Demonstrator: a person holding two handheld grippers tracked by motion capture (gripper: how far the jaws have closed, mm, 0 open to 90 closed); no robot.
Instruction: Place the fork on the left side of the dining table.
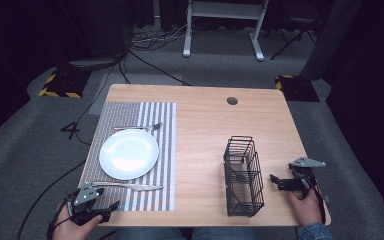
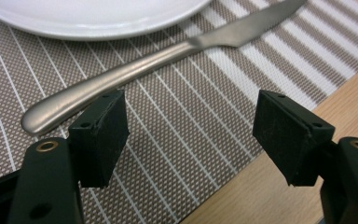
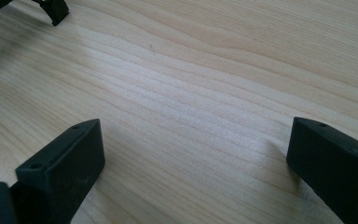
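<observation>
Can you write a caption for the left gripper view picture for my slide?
Open left gripper hovers over a striped placemat, near the handle of a knife lying beside a white plate.

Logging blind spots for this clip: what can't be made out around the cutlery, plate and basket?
- Knife: blade tip cut off by the left gripper view's top edge.
- Plate: mostly cut off by the same edge.
- Fork: too small in the high view to count tines.
- Wire basket: contents unclear through the mesh, high view.
</observation>
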